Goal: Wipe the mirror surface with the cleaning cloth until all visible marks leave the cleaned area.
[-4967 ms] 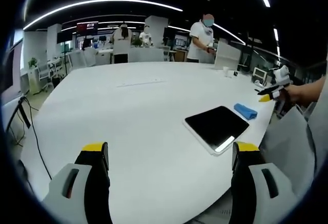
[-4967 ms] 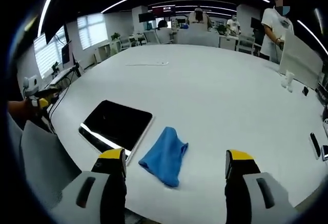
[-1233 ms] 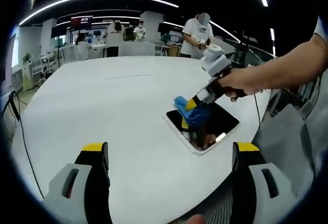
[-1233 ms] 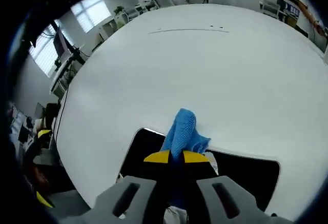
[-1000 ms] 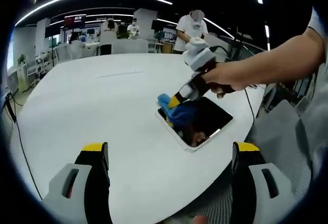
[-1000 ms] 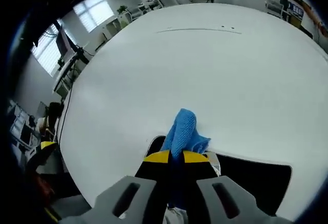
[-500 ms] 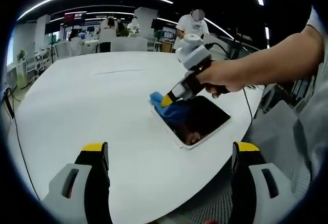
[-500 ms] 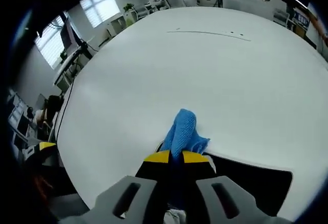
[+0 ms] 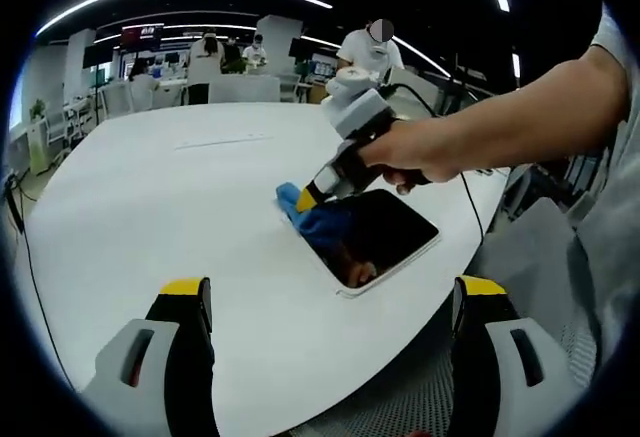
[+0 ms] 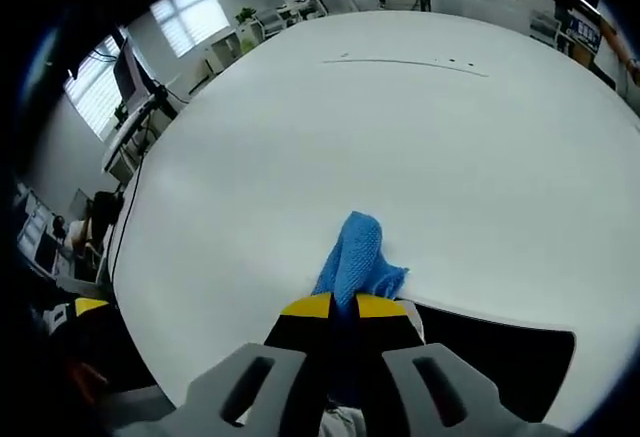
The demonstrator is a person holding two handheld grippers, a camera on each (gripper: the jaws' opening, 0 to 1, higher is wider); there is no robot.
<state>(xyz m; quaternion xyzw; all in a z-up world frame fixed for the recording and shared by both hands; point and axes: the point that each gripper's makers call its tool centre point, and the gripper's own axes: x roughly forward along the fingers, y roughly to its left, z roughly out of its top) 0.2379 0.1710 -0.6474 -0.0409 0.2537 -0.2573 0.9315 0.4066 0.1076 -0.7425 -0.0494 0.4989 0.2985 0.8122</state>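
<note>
Now pinching the blue cleaning cloth (image 10: 354,257) between closed right gripper (image 10: 334,306) jaws, pressing it onto the dark mirror (image 9: 375,237) at that mirror's far-left corner, mid-frame in the left gripper view. Lying on the white table (image 9: 170,197). Hovering low in frame, left gripper (image 9: 333,292) jaws spread wide, holding nothing.

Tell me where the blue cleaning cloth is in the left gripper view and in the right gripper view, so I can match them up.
Left gripper view: the blue cleaning cloth sits centre, at the mirror's far corner, under the right gripper.
Right gripper view: the cloth is lower centre, pinched between that view's own yellow-tipped jaws.
Shared landmark: the dark mirror on the white table.
</note>
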